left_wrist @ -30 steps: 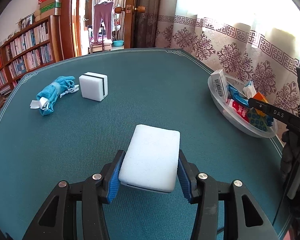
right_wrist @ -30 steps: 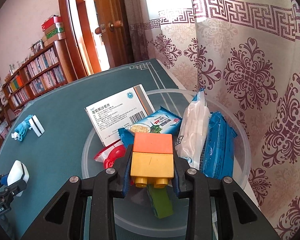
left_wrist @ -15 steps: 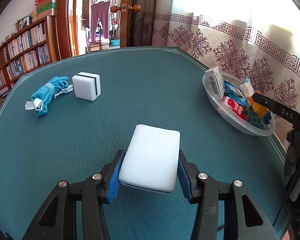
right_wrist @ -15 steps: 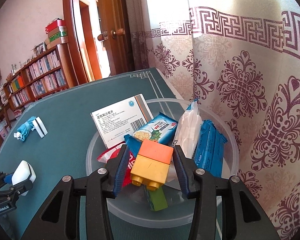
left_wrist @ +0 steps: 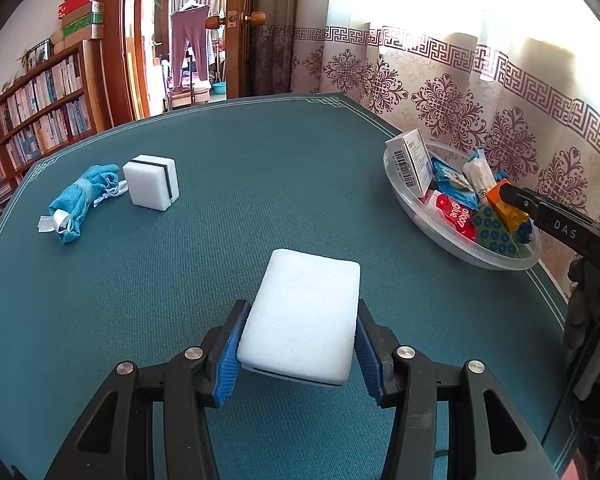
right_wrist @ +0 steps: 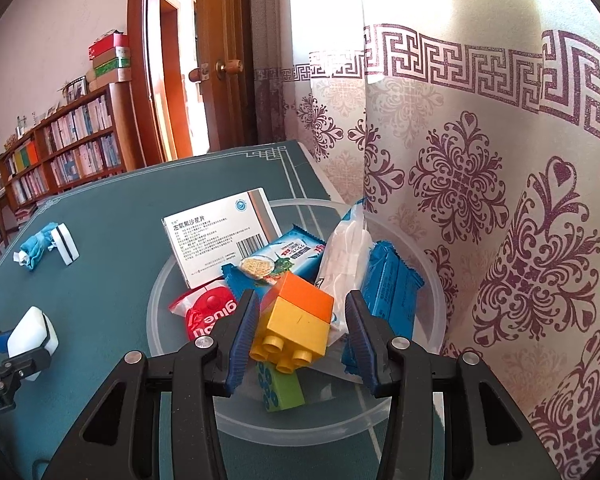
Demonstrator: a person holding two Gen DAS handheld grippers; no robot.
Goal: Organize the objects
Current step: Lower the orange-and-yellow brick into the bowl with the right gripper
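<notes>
My left gripper (left_wrist: 298, 350) is shut on a white sponge (left_wrist: 304, 312) and holds it just above the green table (left_wrist: 260, 200). My right gripper (right_wrist: 300, 336) is open over the clear plastic bowl (right_wrist: 180, 276). An orange and yellow toy block (right_wrist: 296, 320) lies tilted between its spread fingers, resting on a green block (right_wrist: 282, 390) in the bowl. The bowl (left_wrist: 440, 228) also shows at the right of the left wrist view. A second white sponge with a black stripe (left_wrist: 151, 182) and a rolled blue cloth (left_wrist: 80, 200) lie at the far left of the table.
The bowl holds a white medicine box (right_wrist: 220, 244), blue snack packs (right_wrist: 284, 256), a white packet (right_wrist: 344, 256) and a red pouch (right_wrist: 206, 314). A patterned curtain (right_wrist: 480, 200) hangs just behind it. Bookshelves (left_wrist: 32, 120) and an open door stand beyond the table.
My right gripper has opened and let go of the orange and yellow block, which has tipped over in the bowl. My left gripper still holds the sponge and has drifted slightly.
</notes>
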